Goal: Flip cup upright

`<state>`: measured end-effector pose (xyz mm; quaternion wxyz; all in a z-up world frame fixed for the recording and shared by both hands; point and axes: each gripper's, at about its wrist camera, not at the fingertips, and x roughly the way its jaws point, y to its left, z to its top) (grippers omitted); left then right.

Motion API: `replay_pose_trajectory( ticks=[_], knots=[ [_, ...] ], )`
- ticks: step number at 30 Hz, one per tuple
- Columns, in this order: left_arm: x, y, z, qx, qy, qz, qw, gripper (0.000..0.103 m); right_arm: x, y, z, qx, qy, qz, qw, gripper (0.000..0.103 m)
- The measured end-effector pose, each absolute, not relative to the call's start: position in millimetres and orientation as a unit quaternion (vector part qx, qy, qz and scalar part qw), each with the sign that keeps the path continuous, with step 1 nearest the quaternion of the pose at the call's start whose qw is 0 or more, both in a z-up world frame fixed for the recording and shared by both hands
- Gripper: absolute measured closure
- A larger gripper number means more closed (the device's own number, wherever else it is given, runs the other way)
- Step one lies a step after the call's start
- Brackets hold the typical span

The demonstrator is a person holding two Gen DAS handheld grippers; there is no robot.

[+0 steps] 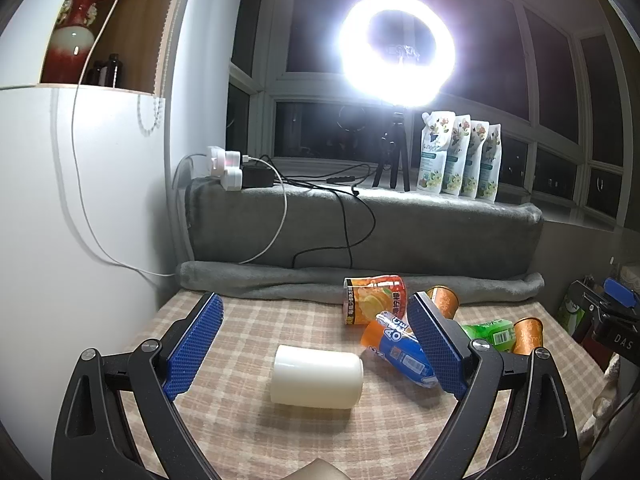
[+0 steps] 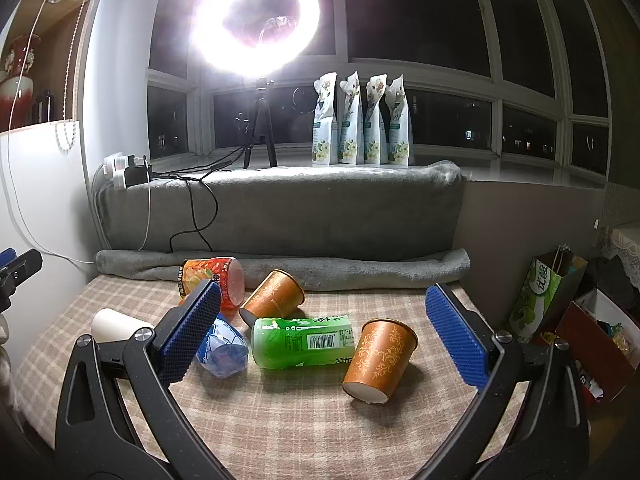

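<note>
A white cup (image 1: 316, 376) lies on its side on the checked tablecloth (image 1: 248, 320), between the open blue pads of my left gripper (image 1: 314, 334), which is empty. It also shows at the far left of the right wrist view (image 2: 116, 326). An orange paper cup (image 2: 378, 360) lies tipped with its base toward me, between the open jaws of my right gripper (image 2: 324, 334), which holds nothing. A second orange cup (image 2: 274, 294) lies on its side farther back. In the left wrist view the two orange cups (image 1: 444, 300) (image 1: 528, 336) sit at the right.
A green bottle (image 2: 304, 342), a blue-and-orange bottle (image 1: 400, 350) and a red chip canister (image 2: 216, 280) lie among the cups. A grey blanket roll (image 2: 360, 268) borders the back. A ring light (image 1: 396, 52), cables and pouches (image 2: 360, 120) stand on the sill. Bags (image 2: 548, 296) stand at the right.
</note>
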<state>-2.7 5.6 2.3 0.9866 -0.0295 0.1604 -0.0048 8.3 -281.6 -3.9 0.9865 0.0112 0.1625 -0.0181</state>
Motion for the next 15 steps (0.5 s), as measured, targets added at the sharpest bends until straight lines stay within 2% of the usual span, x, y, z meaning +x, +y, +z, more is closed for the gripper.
replay_pose_trajectory(
  ticks=[15],
  knots=[
    [-2.8, 4.1, 1.1, -0.030, 0.160, -0.006, 0.987, 0.010, 8.8, -280.6, -5.3, 0.010, 0.163, -0.018, 0.986, 0.000]
  ],
)
